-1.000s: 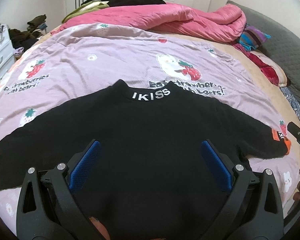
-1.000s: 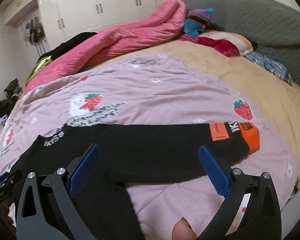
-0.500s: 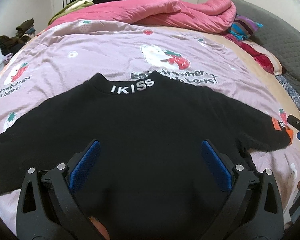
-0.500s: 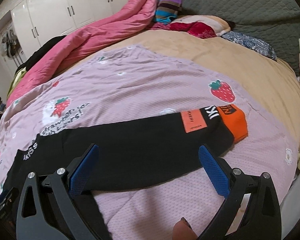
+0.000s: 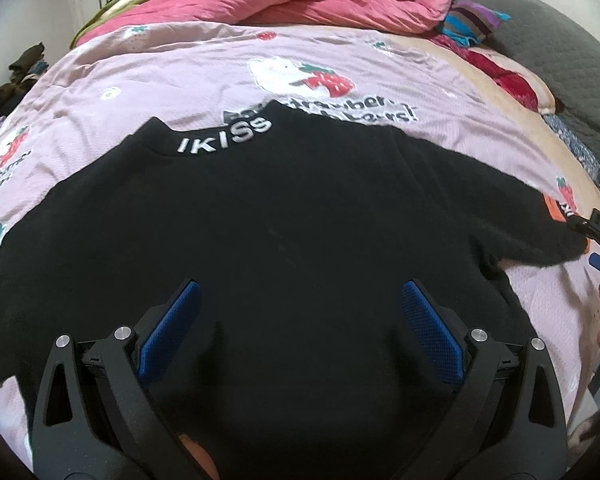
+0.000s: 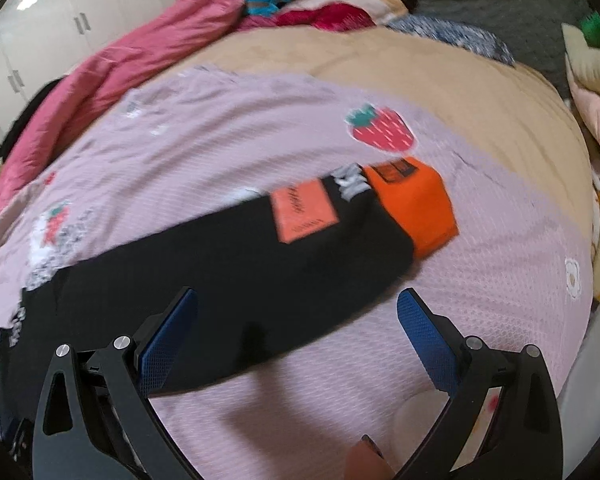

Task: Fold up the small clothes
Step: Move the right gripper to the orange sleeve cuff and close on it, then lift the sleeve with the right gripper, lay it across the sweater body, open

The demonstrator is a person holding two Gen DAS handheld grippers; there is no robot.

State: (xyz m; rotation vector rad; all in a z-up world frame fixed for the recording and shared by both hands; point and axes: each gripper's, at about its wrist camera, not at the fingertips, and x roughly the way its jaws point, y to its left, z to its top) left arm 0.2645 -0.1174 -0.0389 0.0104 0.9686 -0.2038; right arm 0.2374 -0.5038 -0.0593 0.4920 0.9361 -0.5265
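Sweater (image 5: pixel 284 216) flat on printed sheet (image 5: pixel 172 76), quilt (image 5: pixel 300 0) heaped behind, pillows (image 5: pixel 512 80) far right

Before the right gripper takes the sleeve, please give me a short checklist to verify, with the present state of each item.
1. Right gripper open: ok, the jaws stand wide apart.
2. Left gripper open and holding nothing: ok, it is over the black sweater body.
3. Sweater lies flat on the pink blanket, collar away from the person: ok.
4. Right sleeve stretched out, orange cuff visible: ok.
5. Sleeve between the right fingers: not ok, mostly ahead of the tips; only its near edge lies by the left finger.
6. Contact of right fingers with cloth: cannot tell, the view is blurred.
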